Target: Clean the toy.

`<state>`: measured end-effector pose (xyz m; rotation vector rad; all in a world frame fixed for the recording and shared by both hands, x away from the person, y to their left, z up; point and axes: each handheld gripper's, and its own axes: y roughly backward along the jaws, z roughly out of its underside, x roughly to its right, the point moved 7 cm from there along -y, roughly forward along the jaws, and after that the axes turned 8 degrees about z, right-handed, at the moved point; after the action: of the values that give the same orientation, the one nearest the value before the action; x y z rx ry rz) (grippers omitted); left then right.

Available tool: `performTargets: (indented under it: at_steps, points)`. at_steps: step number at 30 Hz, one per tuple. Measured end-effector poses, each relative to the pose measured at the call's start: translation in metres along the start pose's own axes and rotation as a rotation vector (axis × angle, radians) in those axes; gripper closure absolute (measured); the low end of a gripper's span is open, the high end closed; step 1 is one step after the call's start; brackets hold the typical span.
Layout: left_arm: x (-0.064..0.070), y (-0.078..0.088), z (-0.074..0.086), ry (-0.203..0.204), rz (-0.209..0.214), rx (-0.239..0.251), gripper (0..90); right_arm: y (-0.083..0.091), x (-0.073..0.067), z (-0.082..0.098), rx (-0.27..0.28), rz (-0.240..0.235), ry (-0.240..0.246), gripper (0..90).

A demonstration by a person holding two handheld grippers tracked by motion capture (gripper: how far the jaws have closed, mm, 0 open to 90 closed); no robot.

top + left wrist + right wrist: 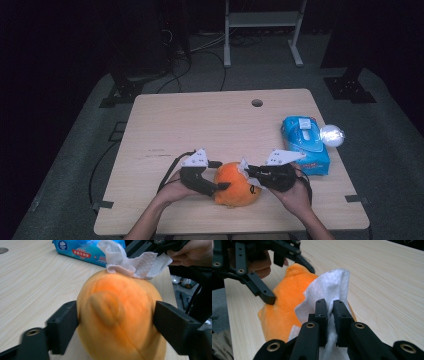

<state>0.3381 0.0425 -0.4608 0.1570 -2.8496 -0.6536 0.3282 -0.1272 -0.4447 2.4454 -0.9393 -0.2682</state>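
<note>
Near table's front edge | orange plush toy [235,190] | long axis left-right between both grippers

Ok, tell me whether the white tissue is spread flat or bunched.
Bunched: the white tissue is crumpled, pinched in the right tool, against the orange plush toy.

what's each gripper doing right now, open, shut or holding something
Left gripper: jaws on either side of the orange plush toy, pressing on it.
Right gripper: shut on a white tissue that lies against the toy.

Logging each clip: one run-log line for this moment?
left gripper: shut on orange plush toy | right gripper: shut on white tissue, touching toy | wooden table
</note>
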Motion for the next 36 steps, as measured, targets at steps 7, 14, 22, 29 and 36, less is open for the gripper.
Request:
performTargets:
  at_steps: [7,14,22,29,36]
  points:
    - [0.008,-0.005,-0.003,-0.077,-0.042,-0.044,37.1,0.003,-0.008,-0.011,0.045,-0.031,-0.004,82.4]
    - [0.017,-0.008,-0.006,-0.14,-0.058,-0.065,38.2,0.004,-0.02,-0.021,0.062,-0.012,0.062,82.4]
    - [0.026,-0.014,-0.01,-0.185,-0.05,-0.076,38.2,0.005,-0.02,-0.022,0.073,-0.018,0.017,82.5]
    - [0.024,-0.013,-0.008,-0.191,-0.056,-0.079,38.3,0.004,-0.022,-0.022,0.069,-0.012,0.029,82.5]
    - [0.012,-0.008,0.0,-0.136,-0.06,-0.068,38.1,0.0,0.005,-0.005,0.026,0.029,-0.056,82.4]
